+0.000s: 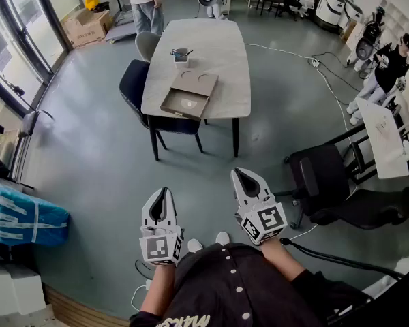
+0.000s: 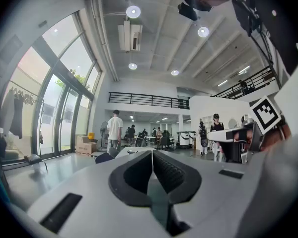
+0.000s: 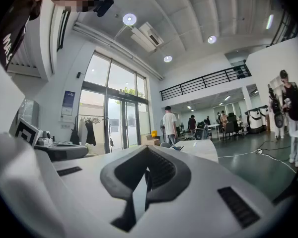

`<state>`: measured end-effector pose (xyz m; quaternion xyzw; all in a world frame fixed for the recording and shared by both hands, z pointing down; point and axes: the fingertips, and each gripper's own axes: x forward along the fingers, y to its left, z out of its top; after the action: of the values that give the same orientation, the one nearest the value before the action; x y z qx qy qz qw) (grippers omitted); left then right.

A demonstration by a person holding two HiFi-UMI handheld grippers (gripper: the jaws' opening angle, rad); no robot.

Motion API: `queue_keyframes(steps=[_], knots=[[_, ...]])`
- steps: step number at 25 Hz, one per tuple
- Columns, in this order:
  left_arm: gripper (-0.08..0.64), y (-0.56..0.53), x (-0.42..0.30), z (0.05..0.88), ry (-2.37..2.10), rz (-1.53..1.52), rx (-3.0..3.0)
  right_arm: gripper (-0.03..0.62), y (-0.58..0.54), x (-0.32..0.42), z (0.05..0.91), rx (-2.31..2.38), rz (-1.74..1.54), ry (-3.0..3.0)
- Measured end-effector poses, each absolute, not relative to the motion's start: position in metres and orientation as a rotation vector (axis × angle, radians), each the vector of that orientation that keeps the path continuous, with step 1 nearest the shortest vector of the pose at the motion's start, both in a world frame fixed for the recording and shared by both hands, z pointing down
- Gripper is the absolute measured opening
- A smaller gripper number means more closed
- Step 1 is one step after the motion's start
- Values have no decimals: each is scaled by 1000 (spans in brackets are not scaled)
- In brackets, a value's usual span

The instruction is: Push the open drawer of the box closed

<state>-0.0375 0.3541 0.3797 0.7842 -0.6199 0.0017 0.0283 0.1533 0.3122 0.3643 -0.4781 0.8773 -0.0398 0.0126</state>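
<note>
The box [image 1: 198, 82] lies far off on the table [image 1: 221, 39], with its drawer [image 1: 184, 103] pulled out toward the near edge. The push has not begun, and the person likely has to walk up first. The left gripper [image 1: 161, 199] and the right gripper [image 1: 246, 181] are both pressed together, holding nothing, close to the person's body. A dark chair [image 1: 133, 80] tucked at the table's near left side could get in the way, and a black office chair [image 1: 327, 179] stands off to the right.
</note>
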Motion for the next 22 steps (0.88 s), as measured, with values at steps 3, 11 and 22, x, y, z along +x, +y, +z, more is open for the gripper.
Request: queue_keyframes(steps=[3,11,22], knots=[[18,353,-39,380,-1910,6,2423,-3,312,151,365,-1492,-122,2734],[18,351,-43,382,-1913,-2,2421,-3,309,147,367,-1486,-117,2732],[18,346,-55,381,-1879,3,2443,-3,304,134,366,-1511,-127,2700]])
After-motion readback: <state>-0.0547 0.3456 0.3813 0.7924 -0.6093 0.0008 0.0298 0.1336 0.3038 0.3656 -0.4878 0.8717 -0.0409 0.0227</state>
